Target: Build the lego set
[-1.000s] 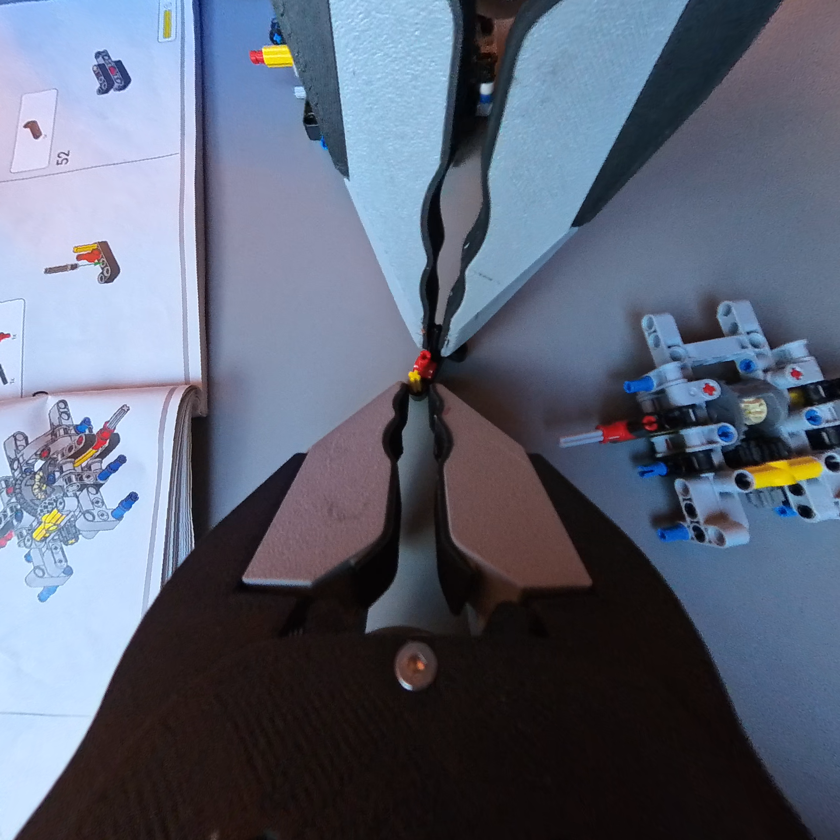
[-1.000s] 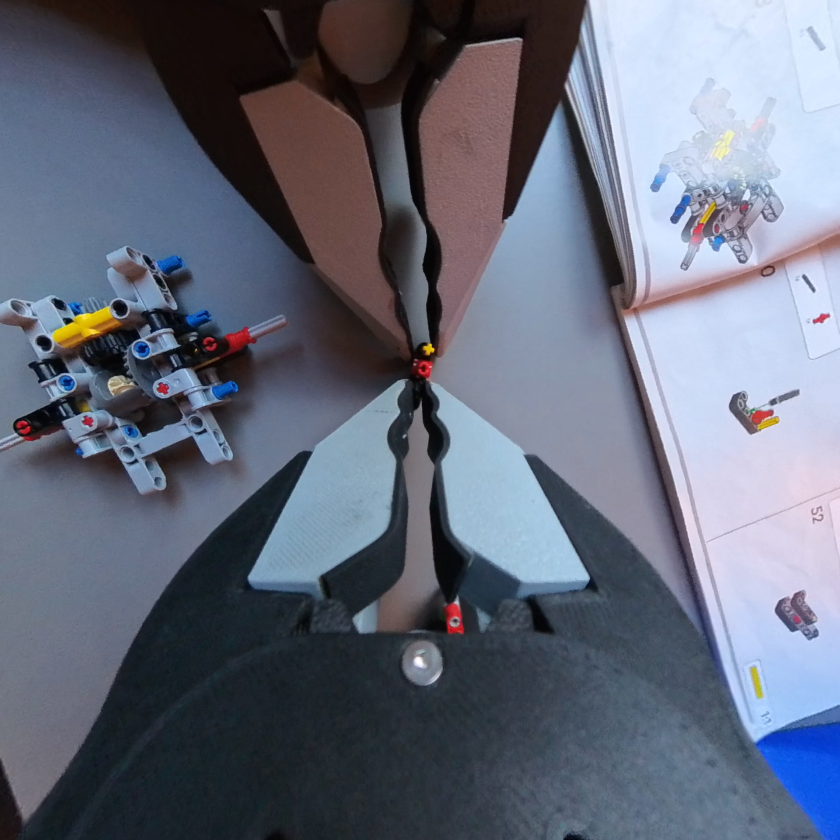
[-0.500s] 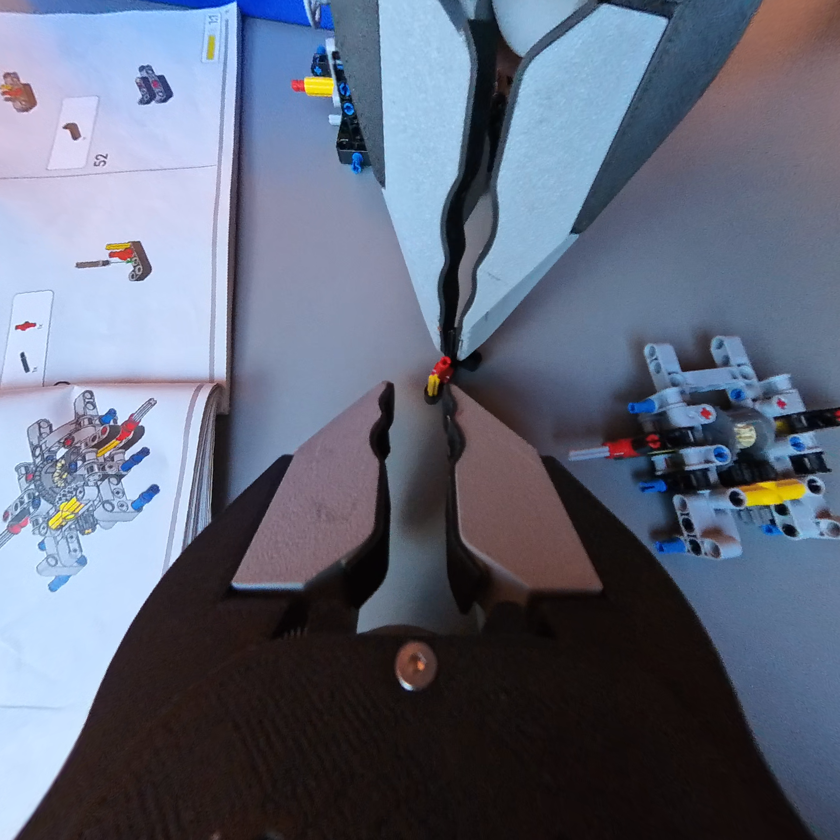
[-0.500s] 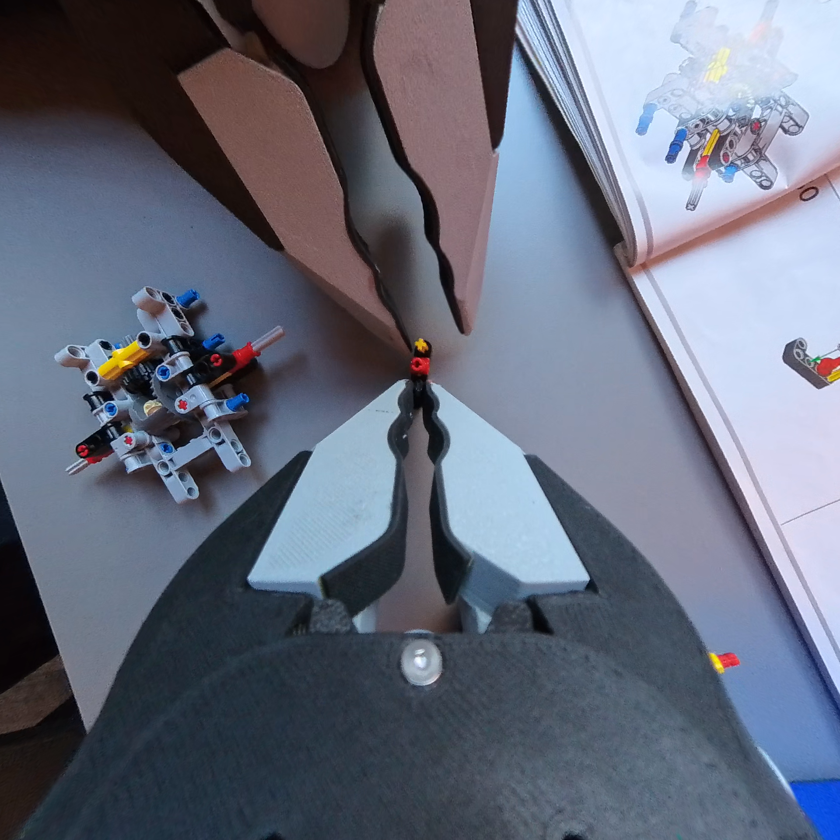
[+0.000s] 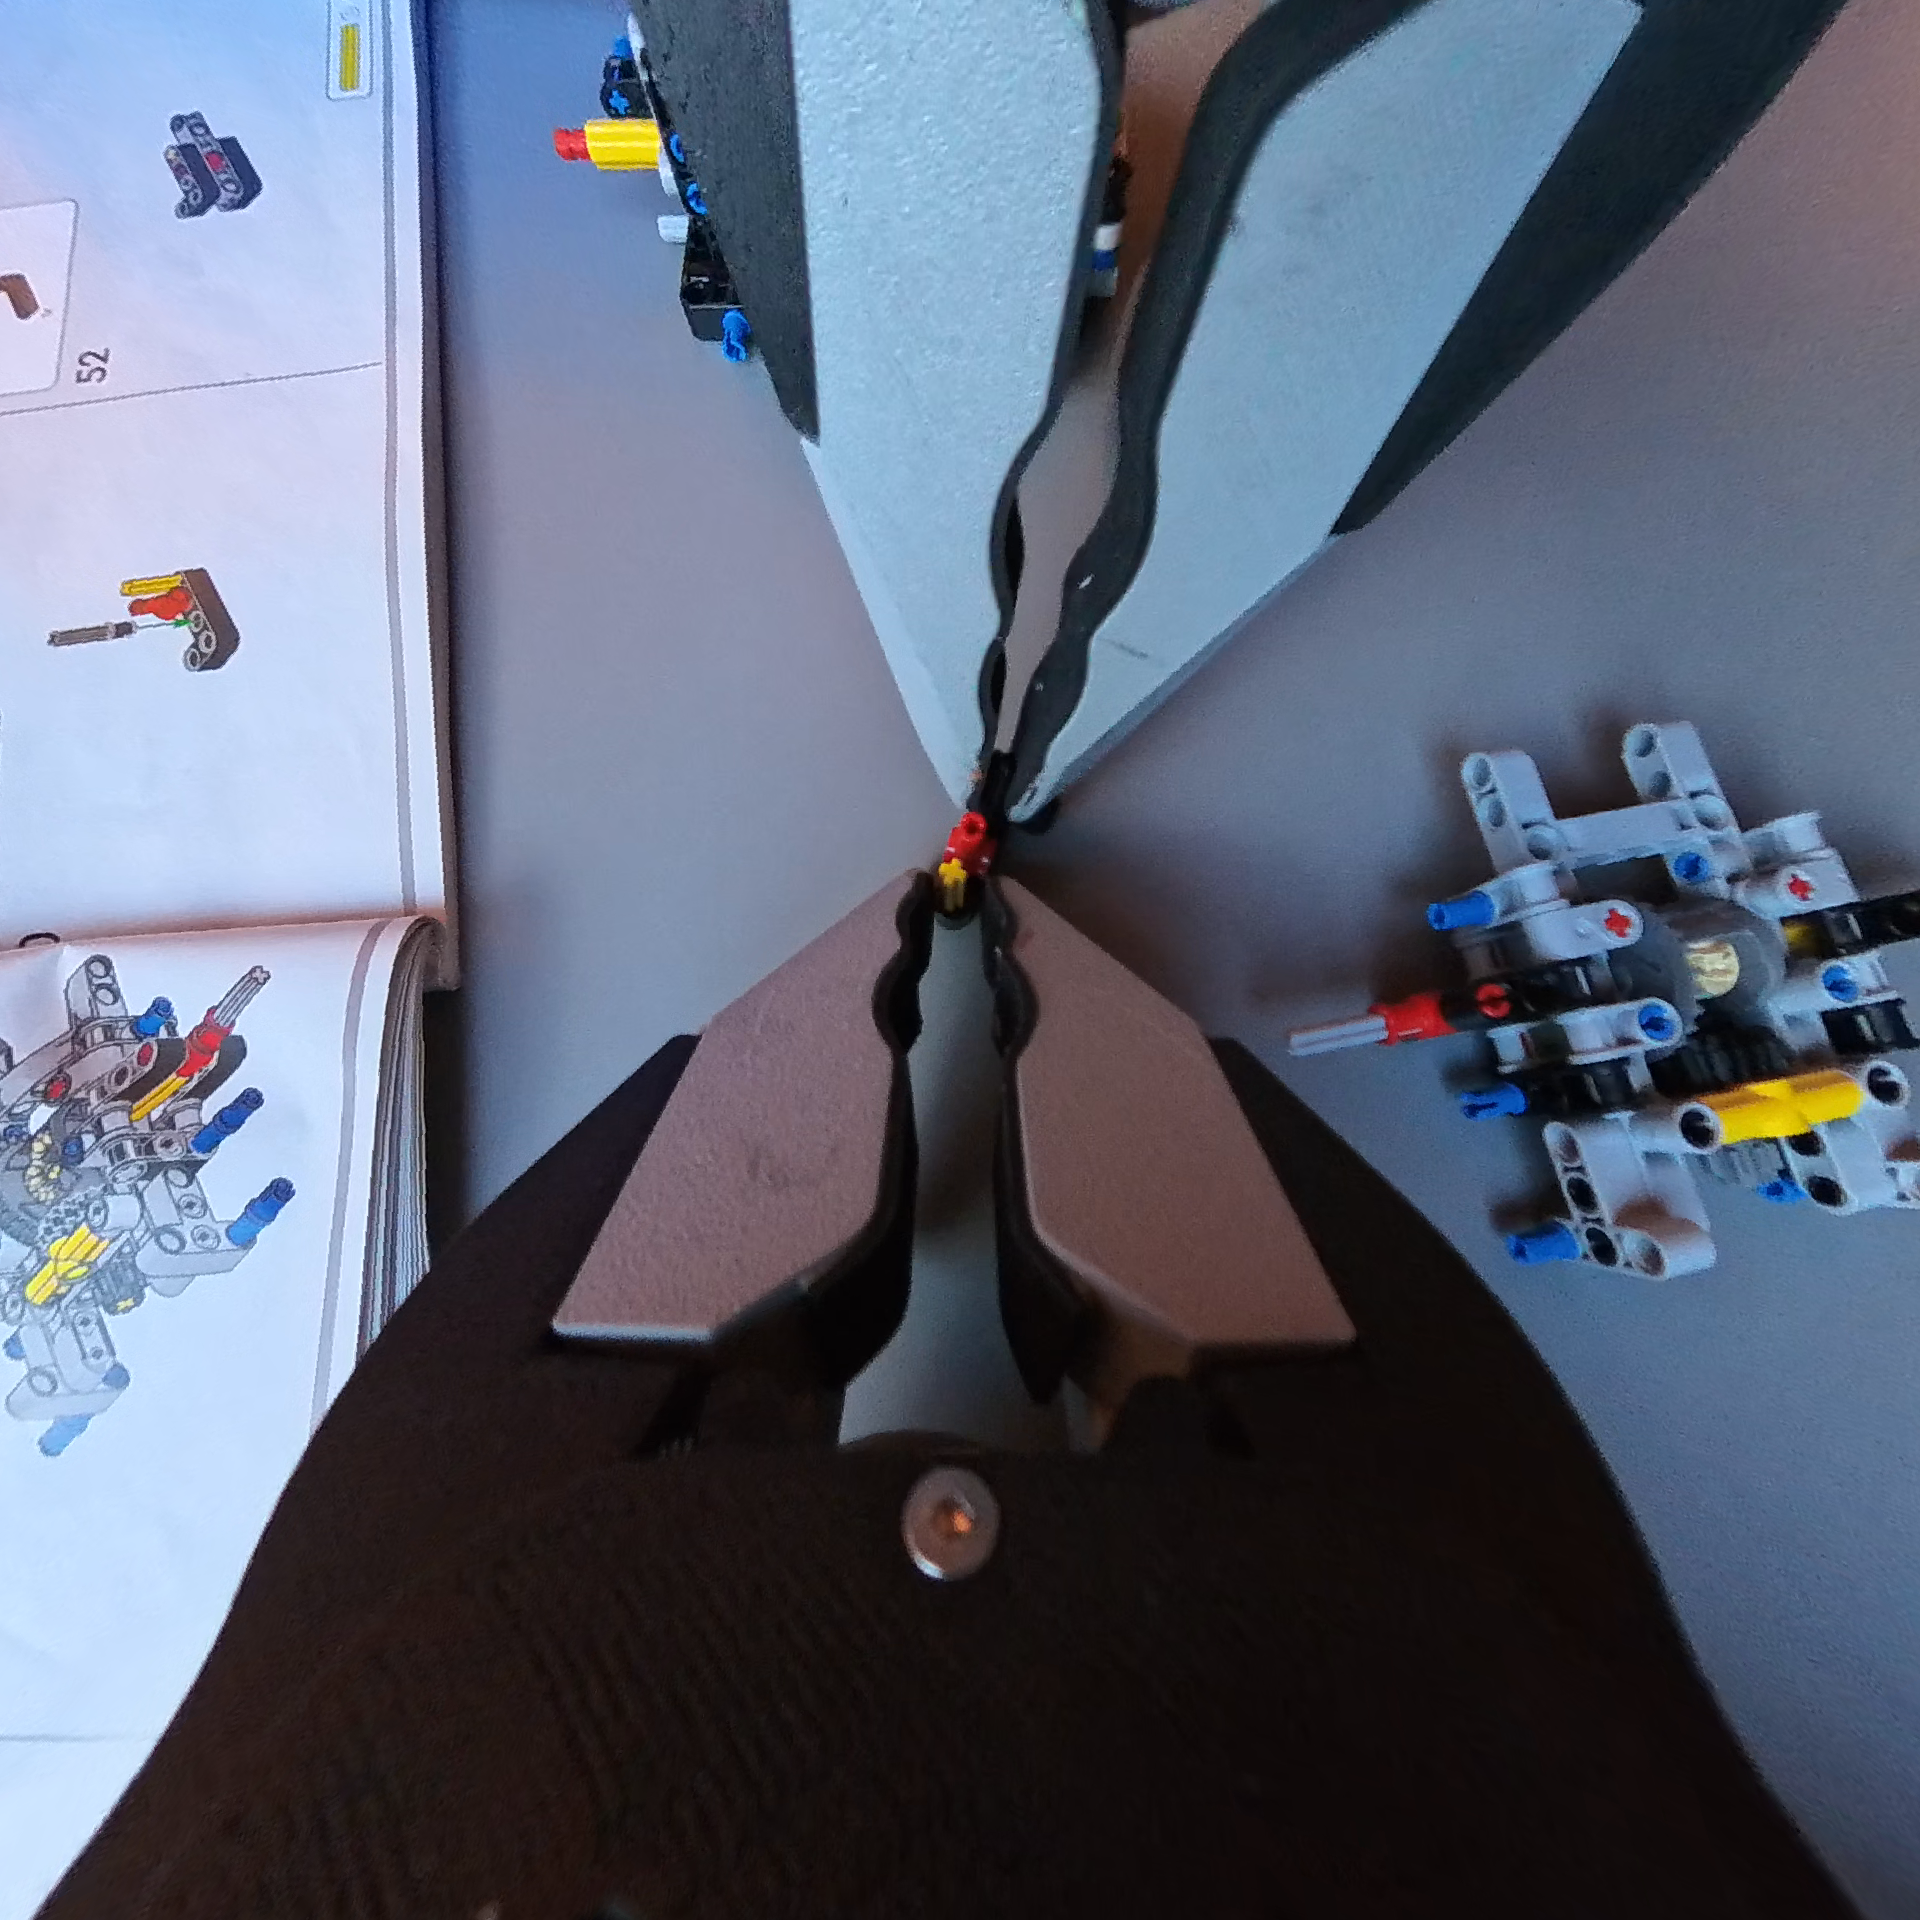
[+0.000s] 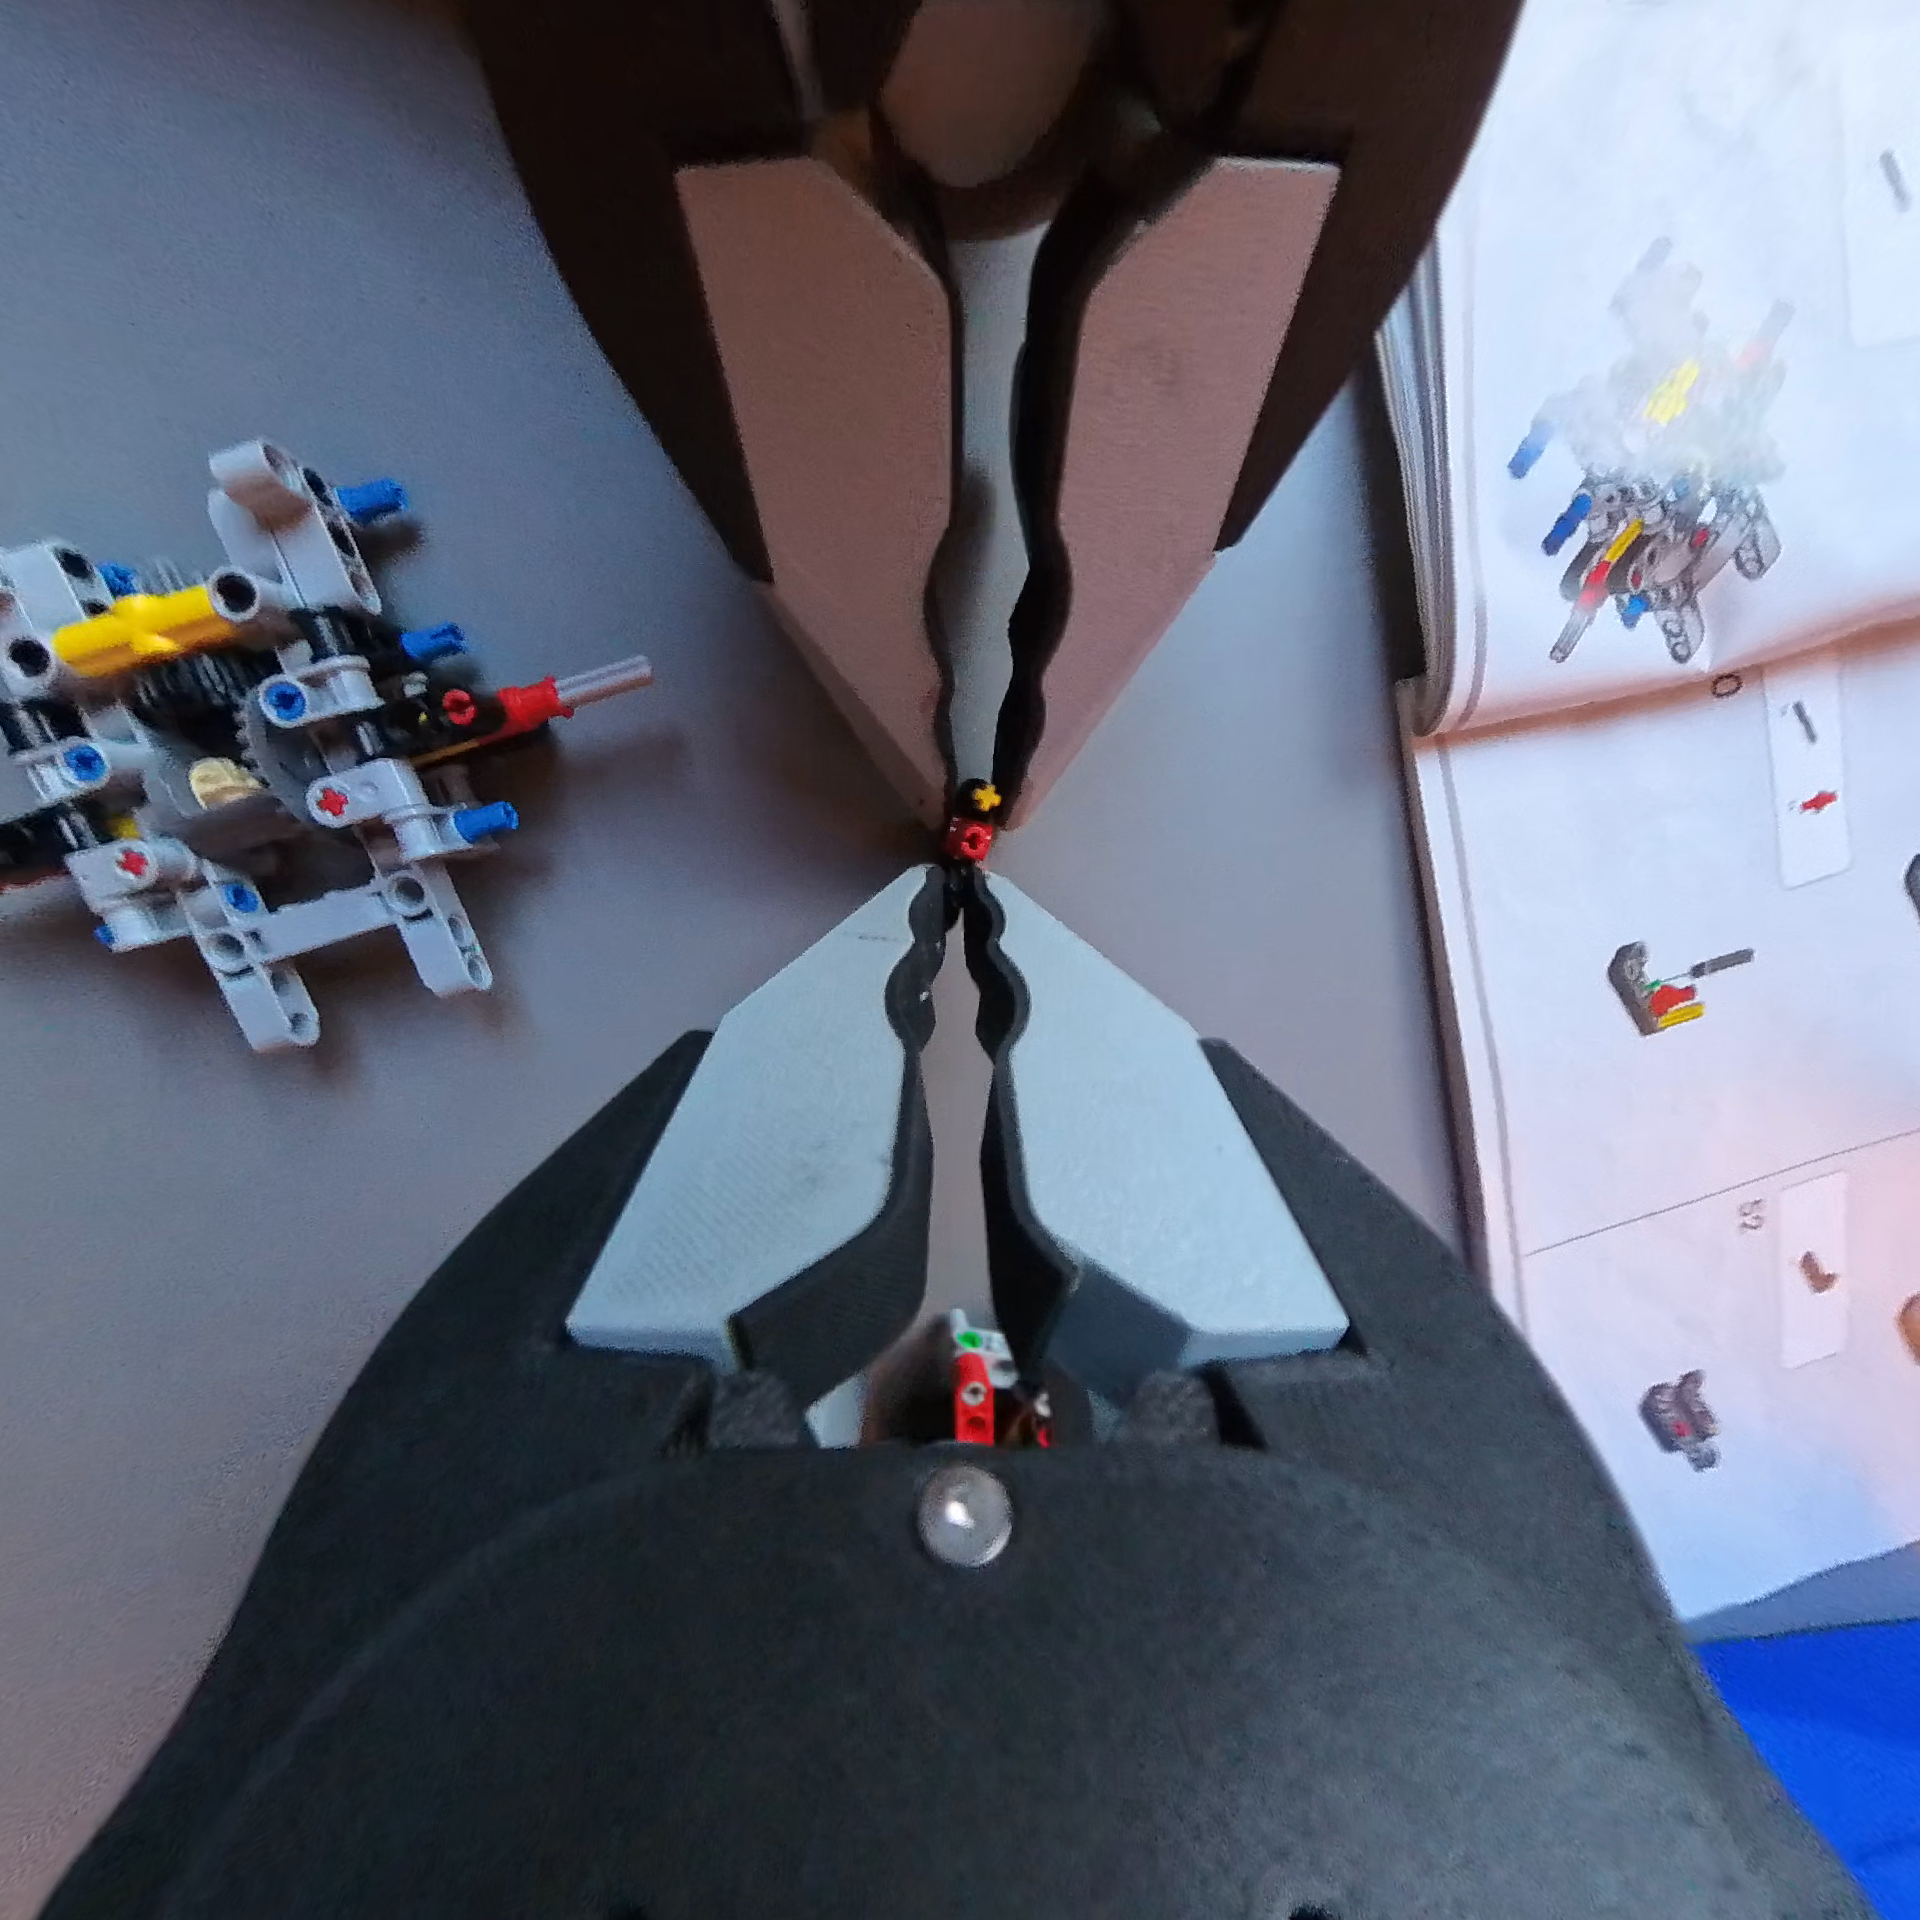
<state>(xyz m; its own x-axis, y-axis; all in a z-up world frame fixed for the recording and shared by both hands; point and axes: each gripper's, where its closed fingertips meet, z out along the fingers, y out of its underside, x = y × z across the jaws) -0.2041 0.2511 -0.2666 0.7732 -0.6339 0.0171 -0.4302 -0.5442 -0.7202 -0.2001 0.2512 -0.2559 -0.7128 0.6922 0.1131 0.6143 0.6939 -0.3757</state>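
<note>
Change since half a second ago: left gripper, brown, jaws narrowing again, now closing on the yellow-and-black end of a small toy-brick piece. Right gripper, grey, jaws remaining pinched on the piece's black end, tip to tip above the grey desk. Lying beside: brick assembly, open instruction booklet.

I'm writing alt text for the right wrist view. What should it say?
Two claws meet tip to tip over a grey table, pinching a tiny black, red and yellow brick piece: the grey right claw from below, the brown left claw from above. A brick model lies left, an instruction booklet right.
</note>
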